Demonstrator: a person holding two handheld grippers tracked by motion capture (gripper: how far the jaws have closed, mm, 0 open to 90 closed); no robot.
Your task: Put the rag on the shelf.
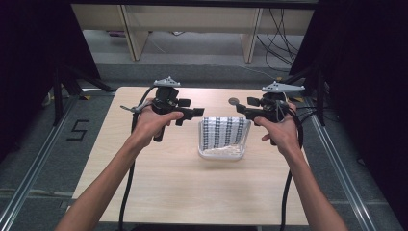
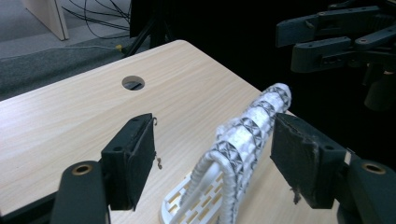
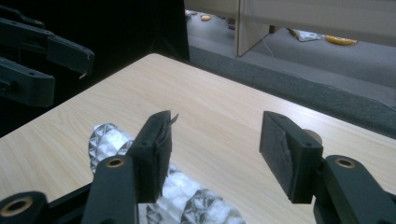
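With both the left gripper (image 1: 192,113) and right gripper (image 1: 243,109) spread empty above the bench (image 1: 159,187), we risk tipping the light white basket (image 1: 223,153) and its patterned cloth (image 1: 225,130), sitting mid-bench toward the far edge.

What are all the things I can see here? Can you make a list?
table: one, light wood, centre of the room.
basket: one, white with slots, middle of the table.
patterned cloth: one, black-and-white, draped over the basket.
hole: one, round, far part of the tabletop.
floor cables: several, black, on the grey floor beyond the table.
number 5: one, black, on the floor left of the table.
left gripper: one, black, held above the table, jaws open.
right gripper: one, black, held above the table, jaws open.
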